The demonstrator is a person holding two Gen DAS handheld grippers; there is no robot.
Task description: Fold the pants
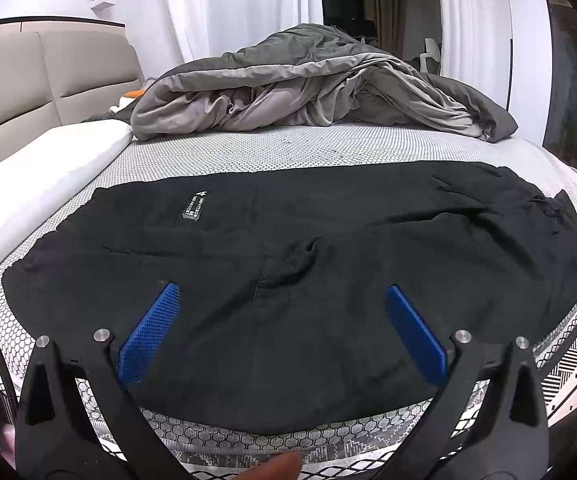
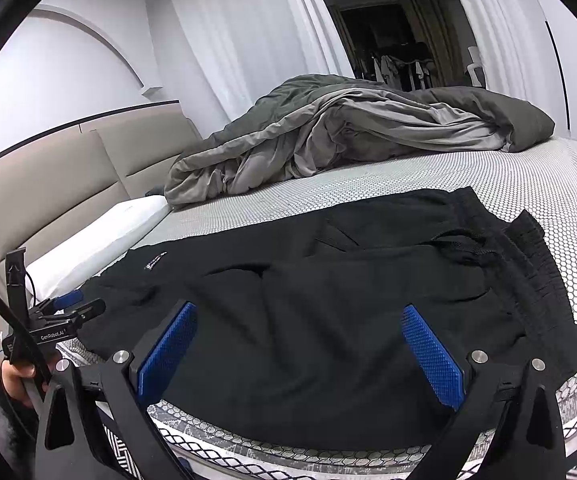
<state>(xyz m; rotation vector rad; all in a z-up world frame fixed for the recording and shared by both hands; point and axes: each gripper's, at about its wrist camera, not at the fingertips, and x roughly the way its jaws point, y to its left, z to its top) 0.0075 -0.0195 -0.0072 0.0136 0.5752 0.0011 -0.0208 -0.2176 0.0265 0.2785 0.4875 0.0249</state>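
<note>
Lying flat on honeycomb-pattern mattress [image 1: 288, 148]: black pants [image 1: 288, 240]; both grippers wide, empty.

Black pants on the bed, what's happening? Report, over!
Left gripper and right gripper: jaws open, empty. Black fabric pants lie spread on the honeycomb-patterned mattress. Crumpled grey duvet behind, apart.

Black pants [image 1: 328, 240] lie spread flat across the bed's near edge, waistband bunched at the right, rumpled mid-cloth.
</note>
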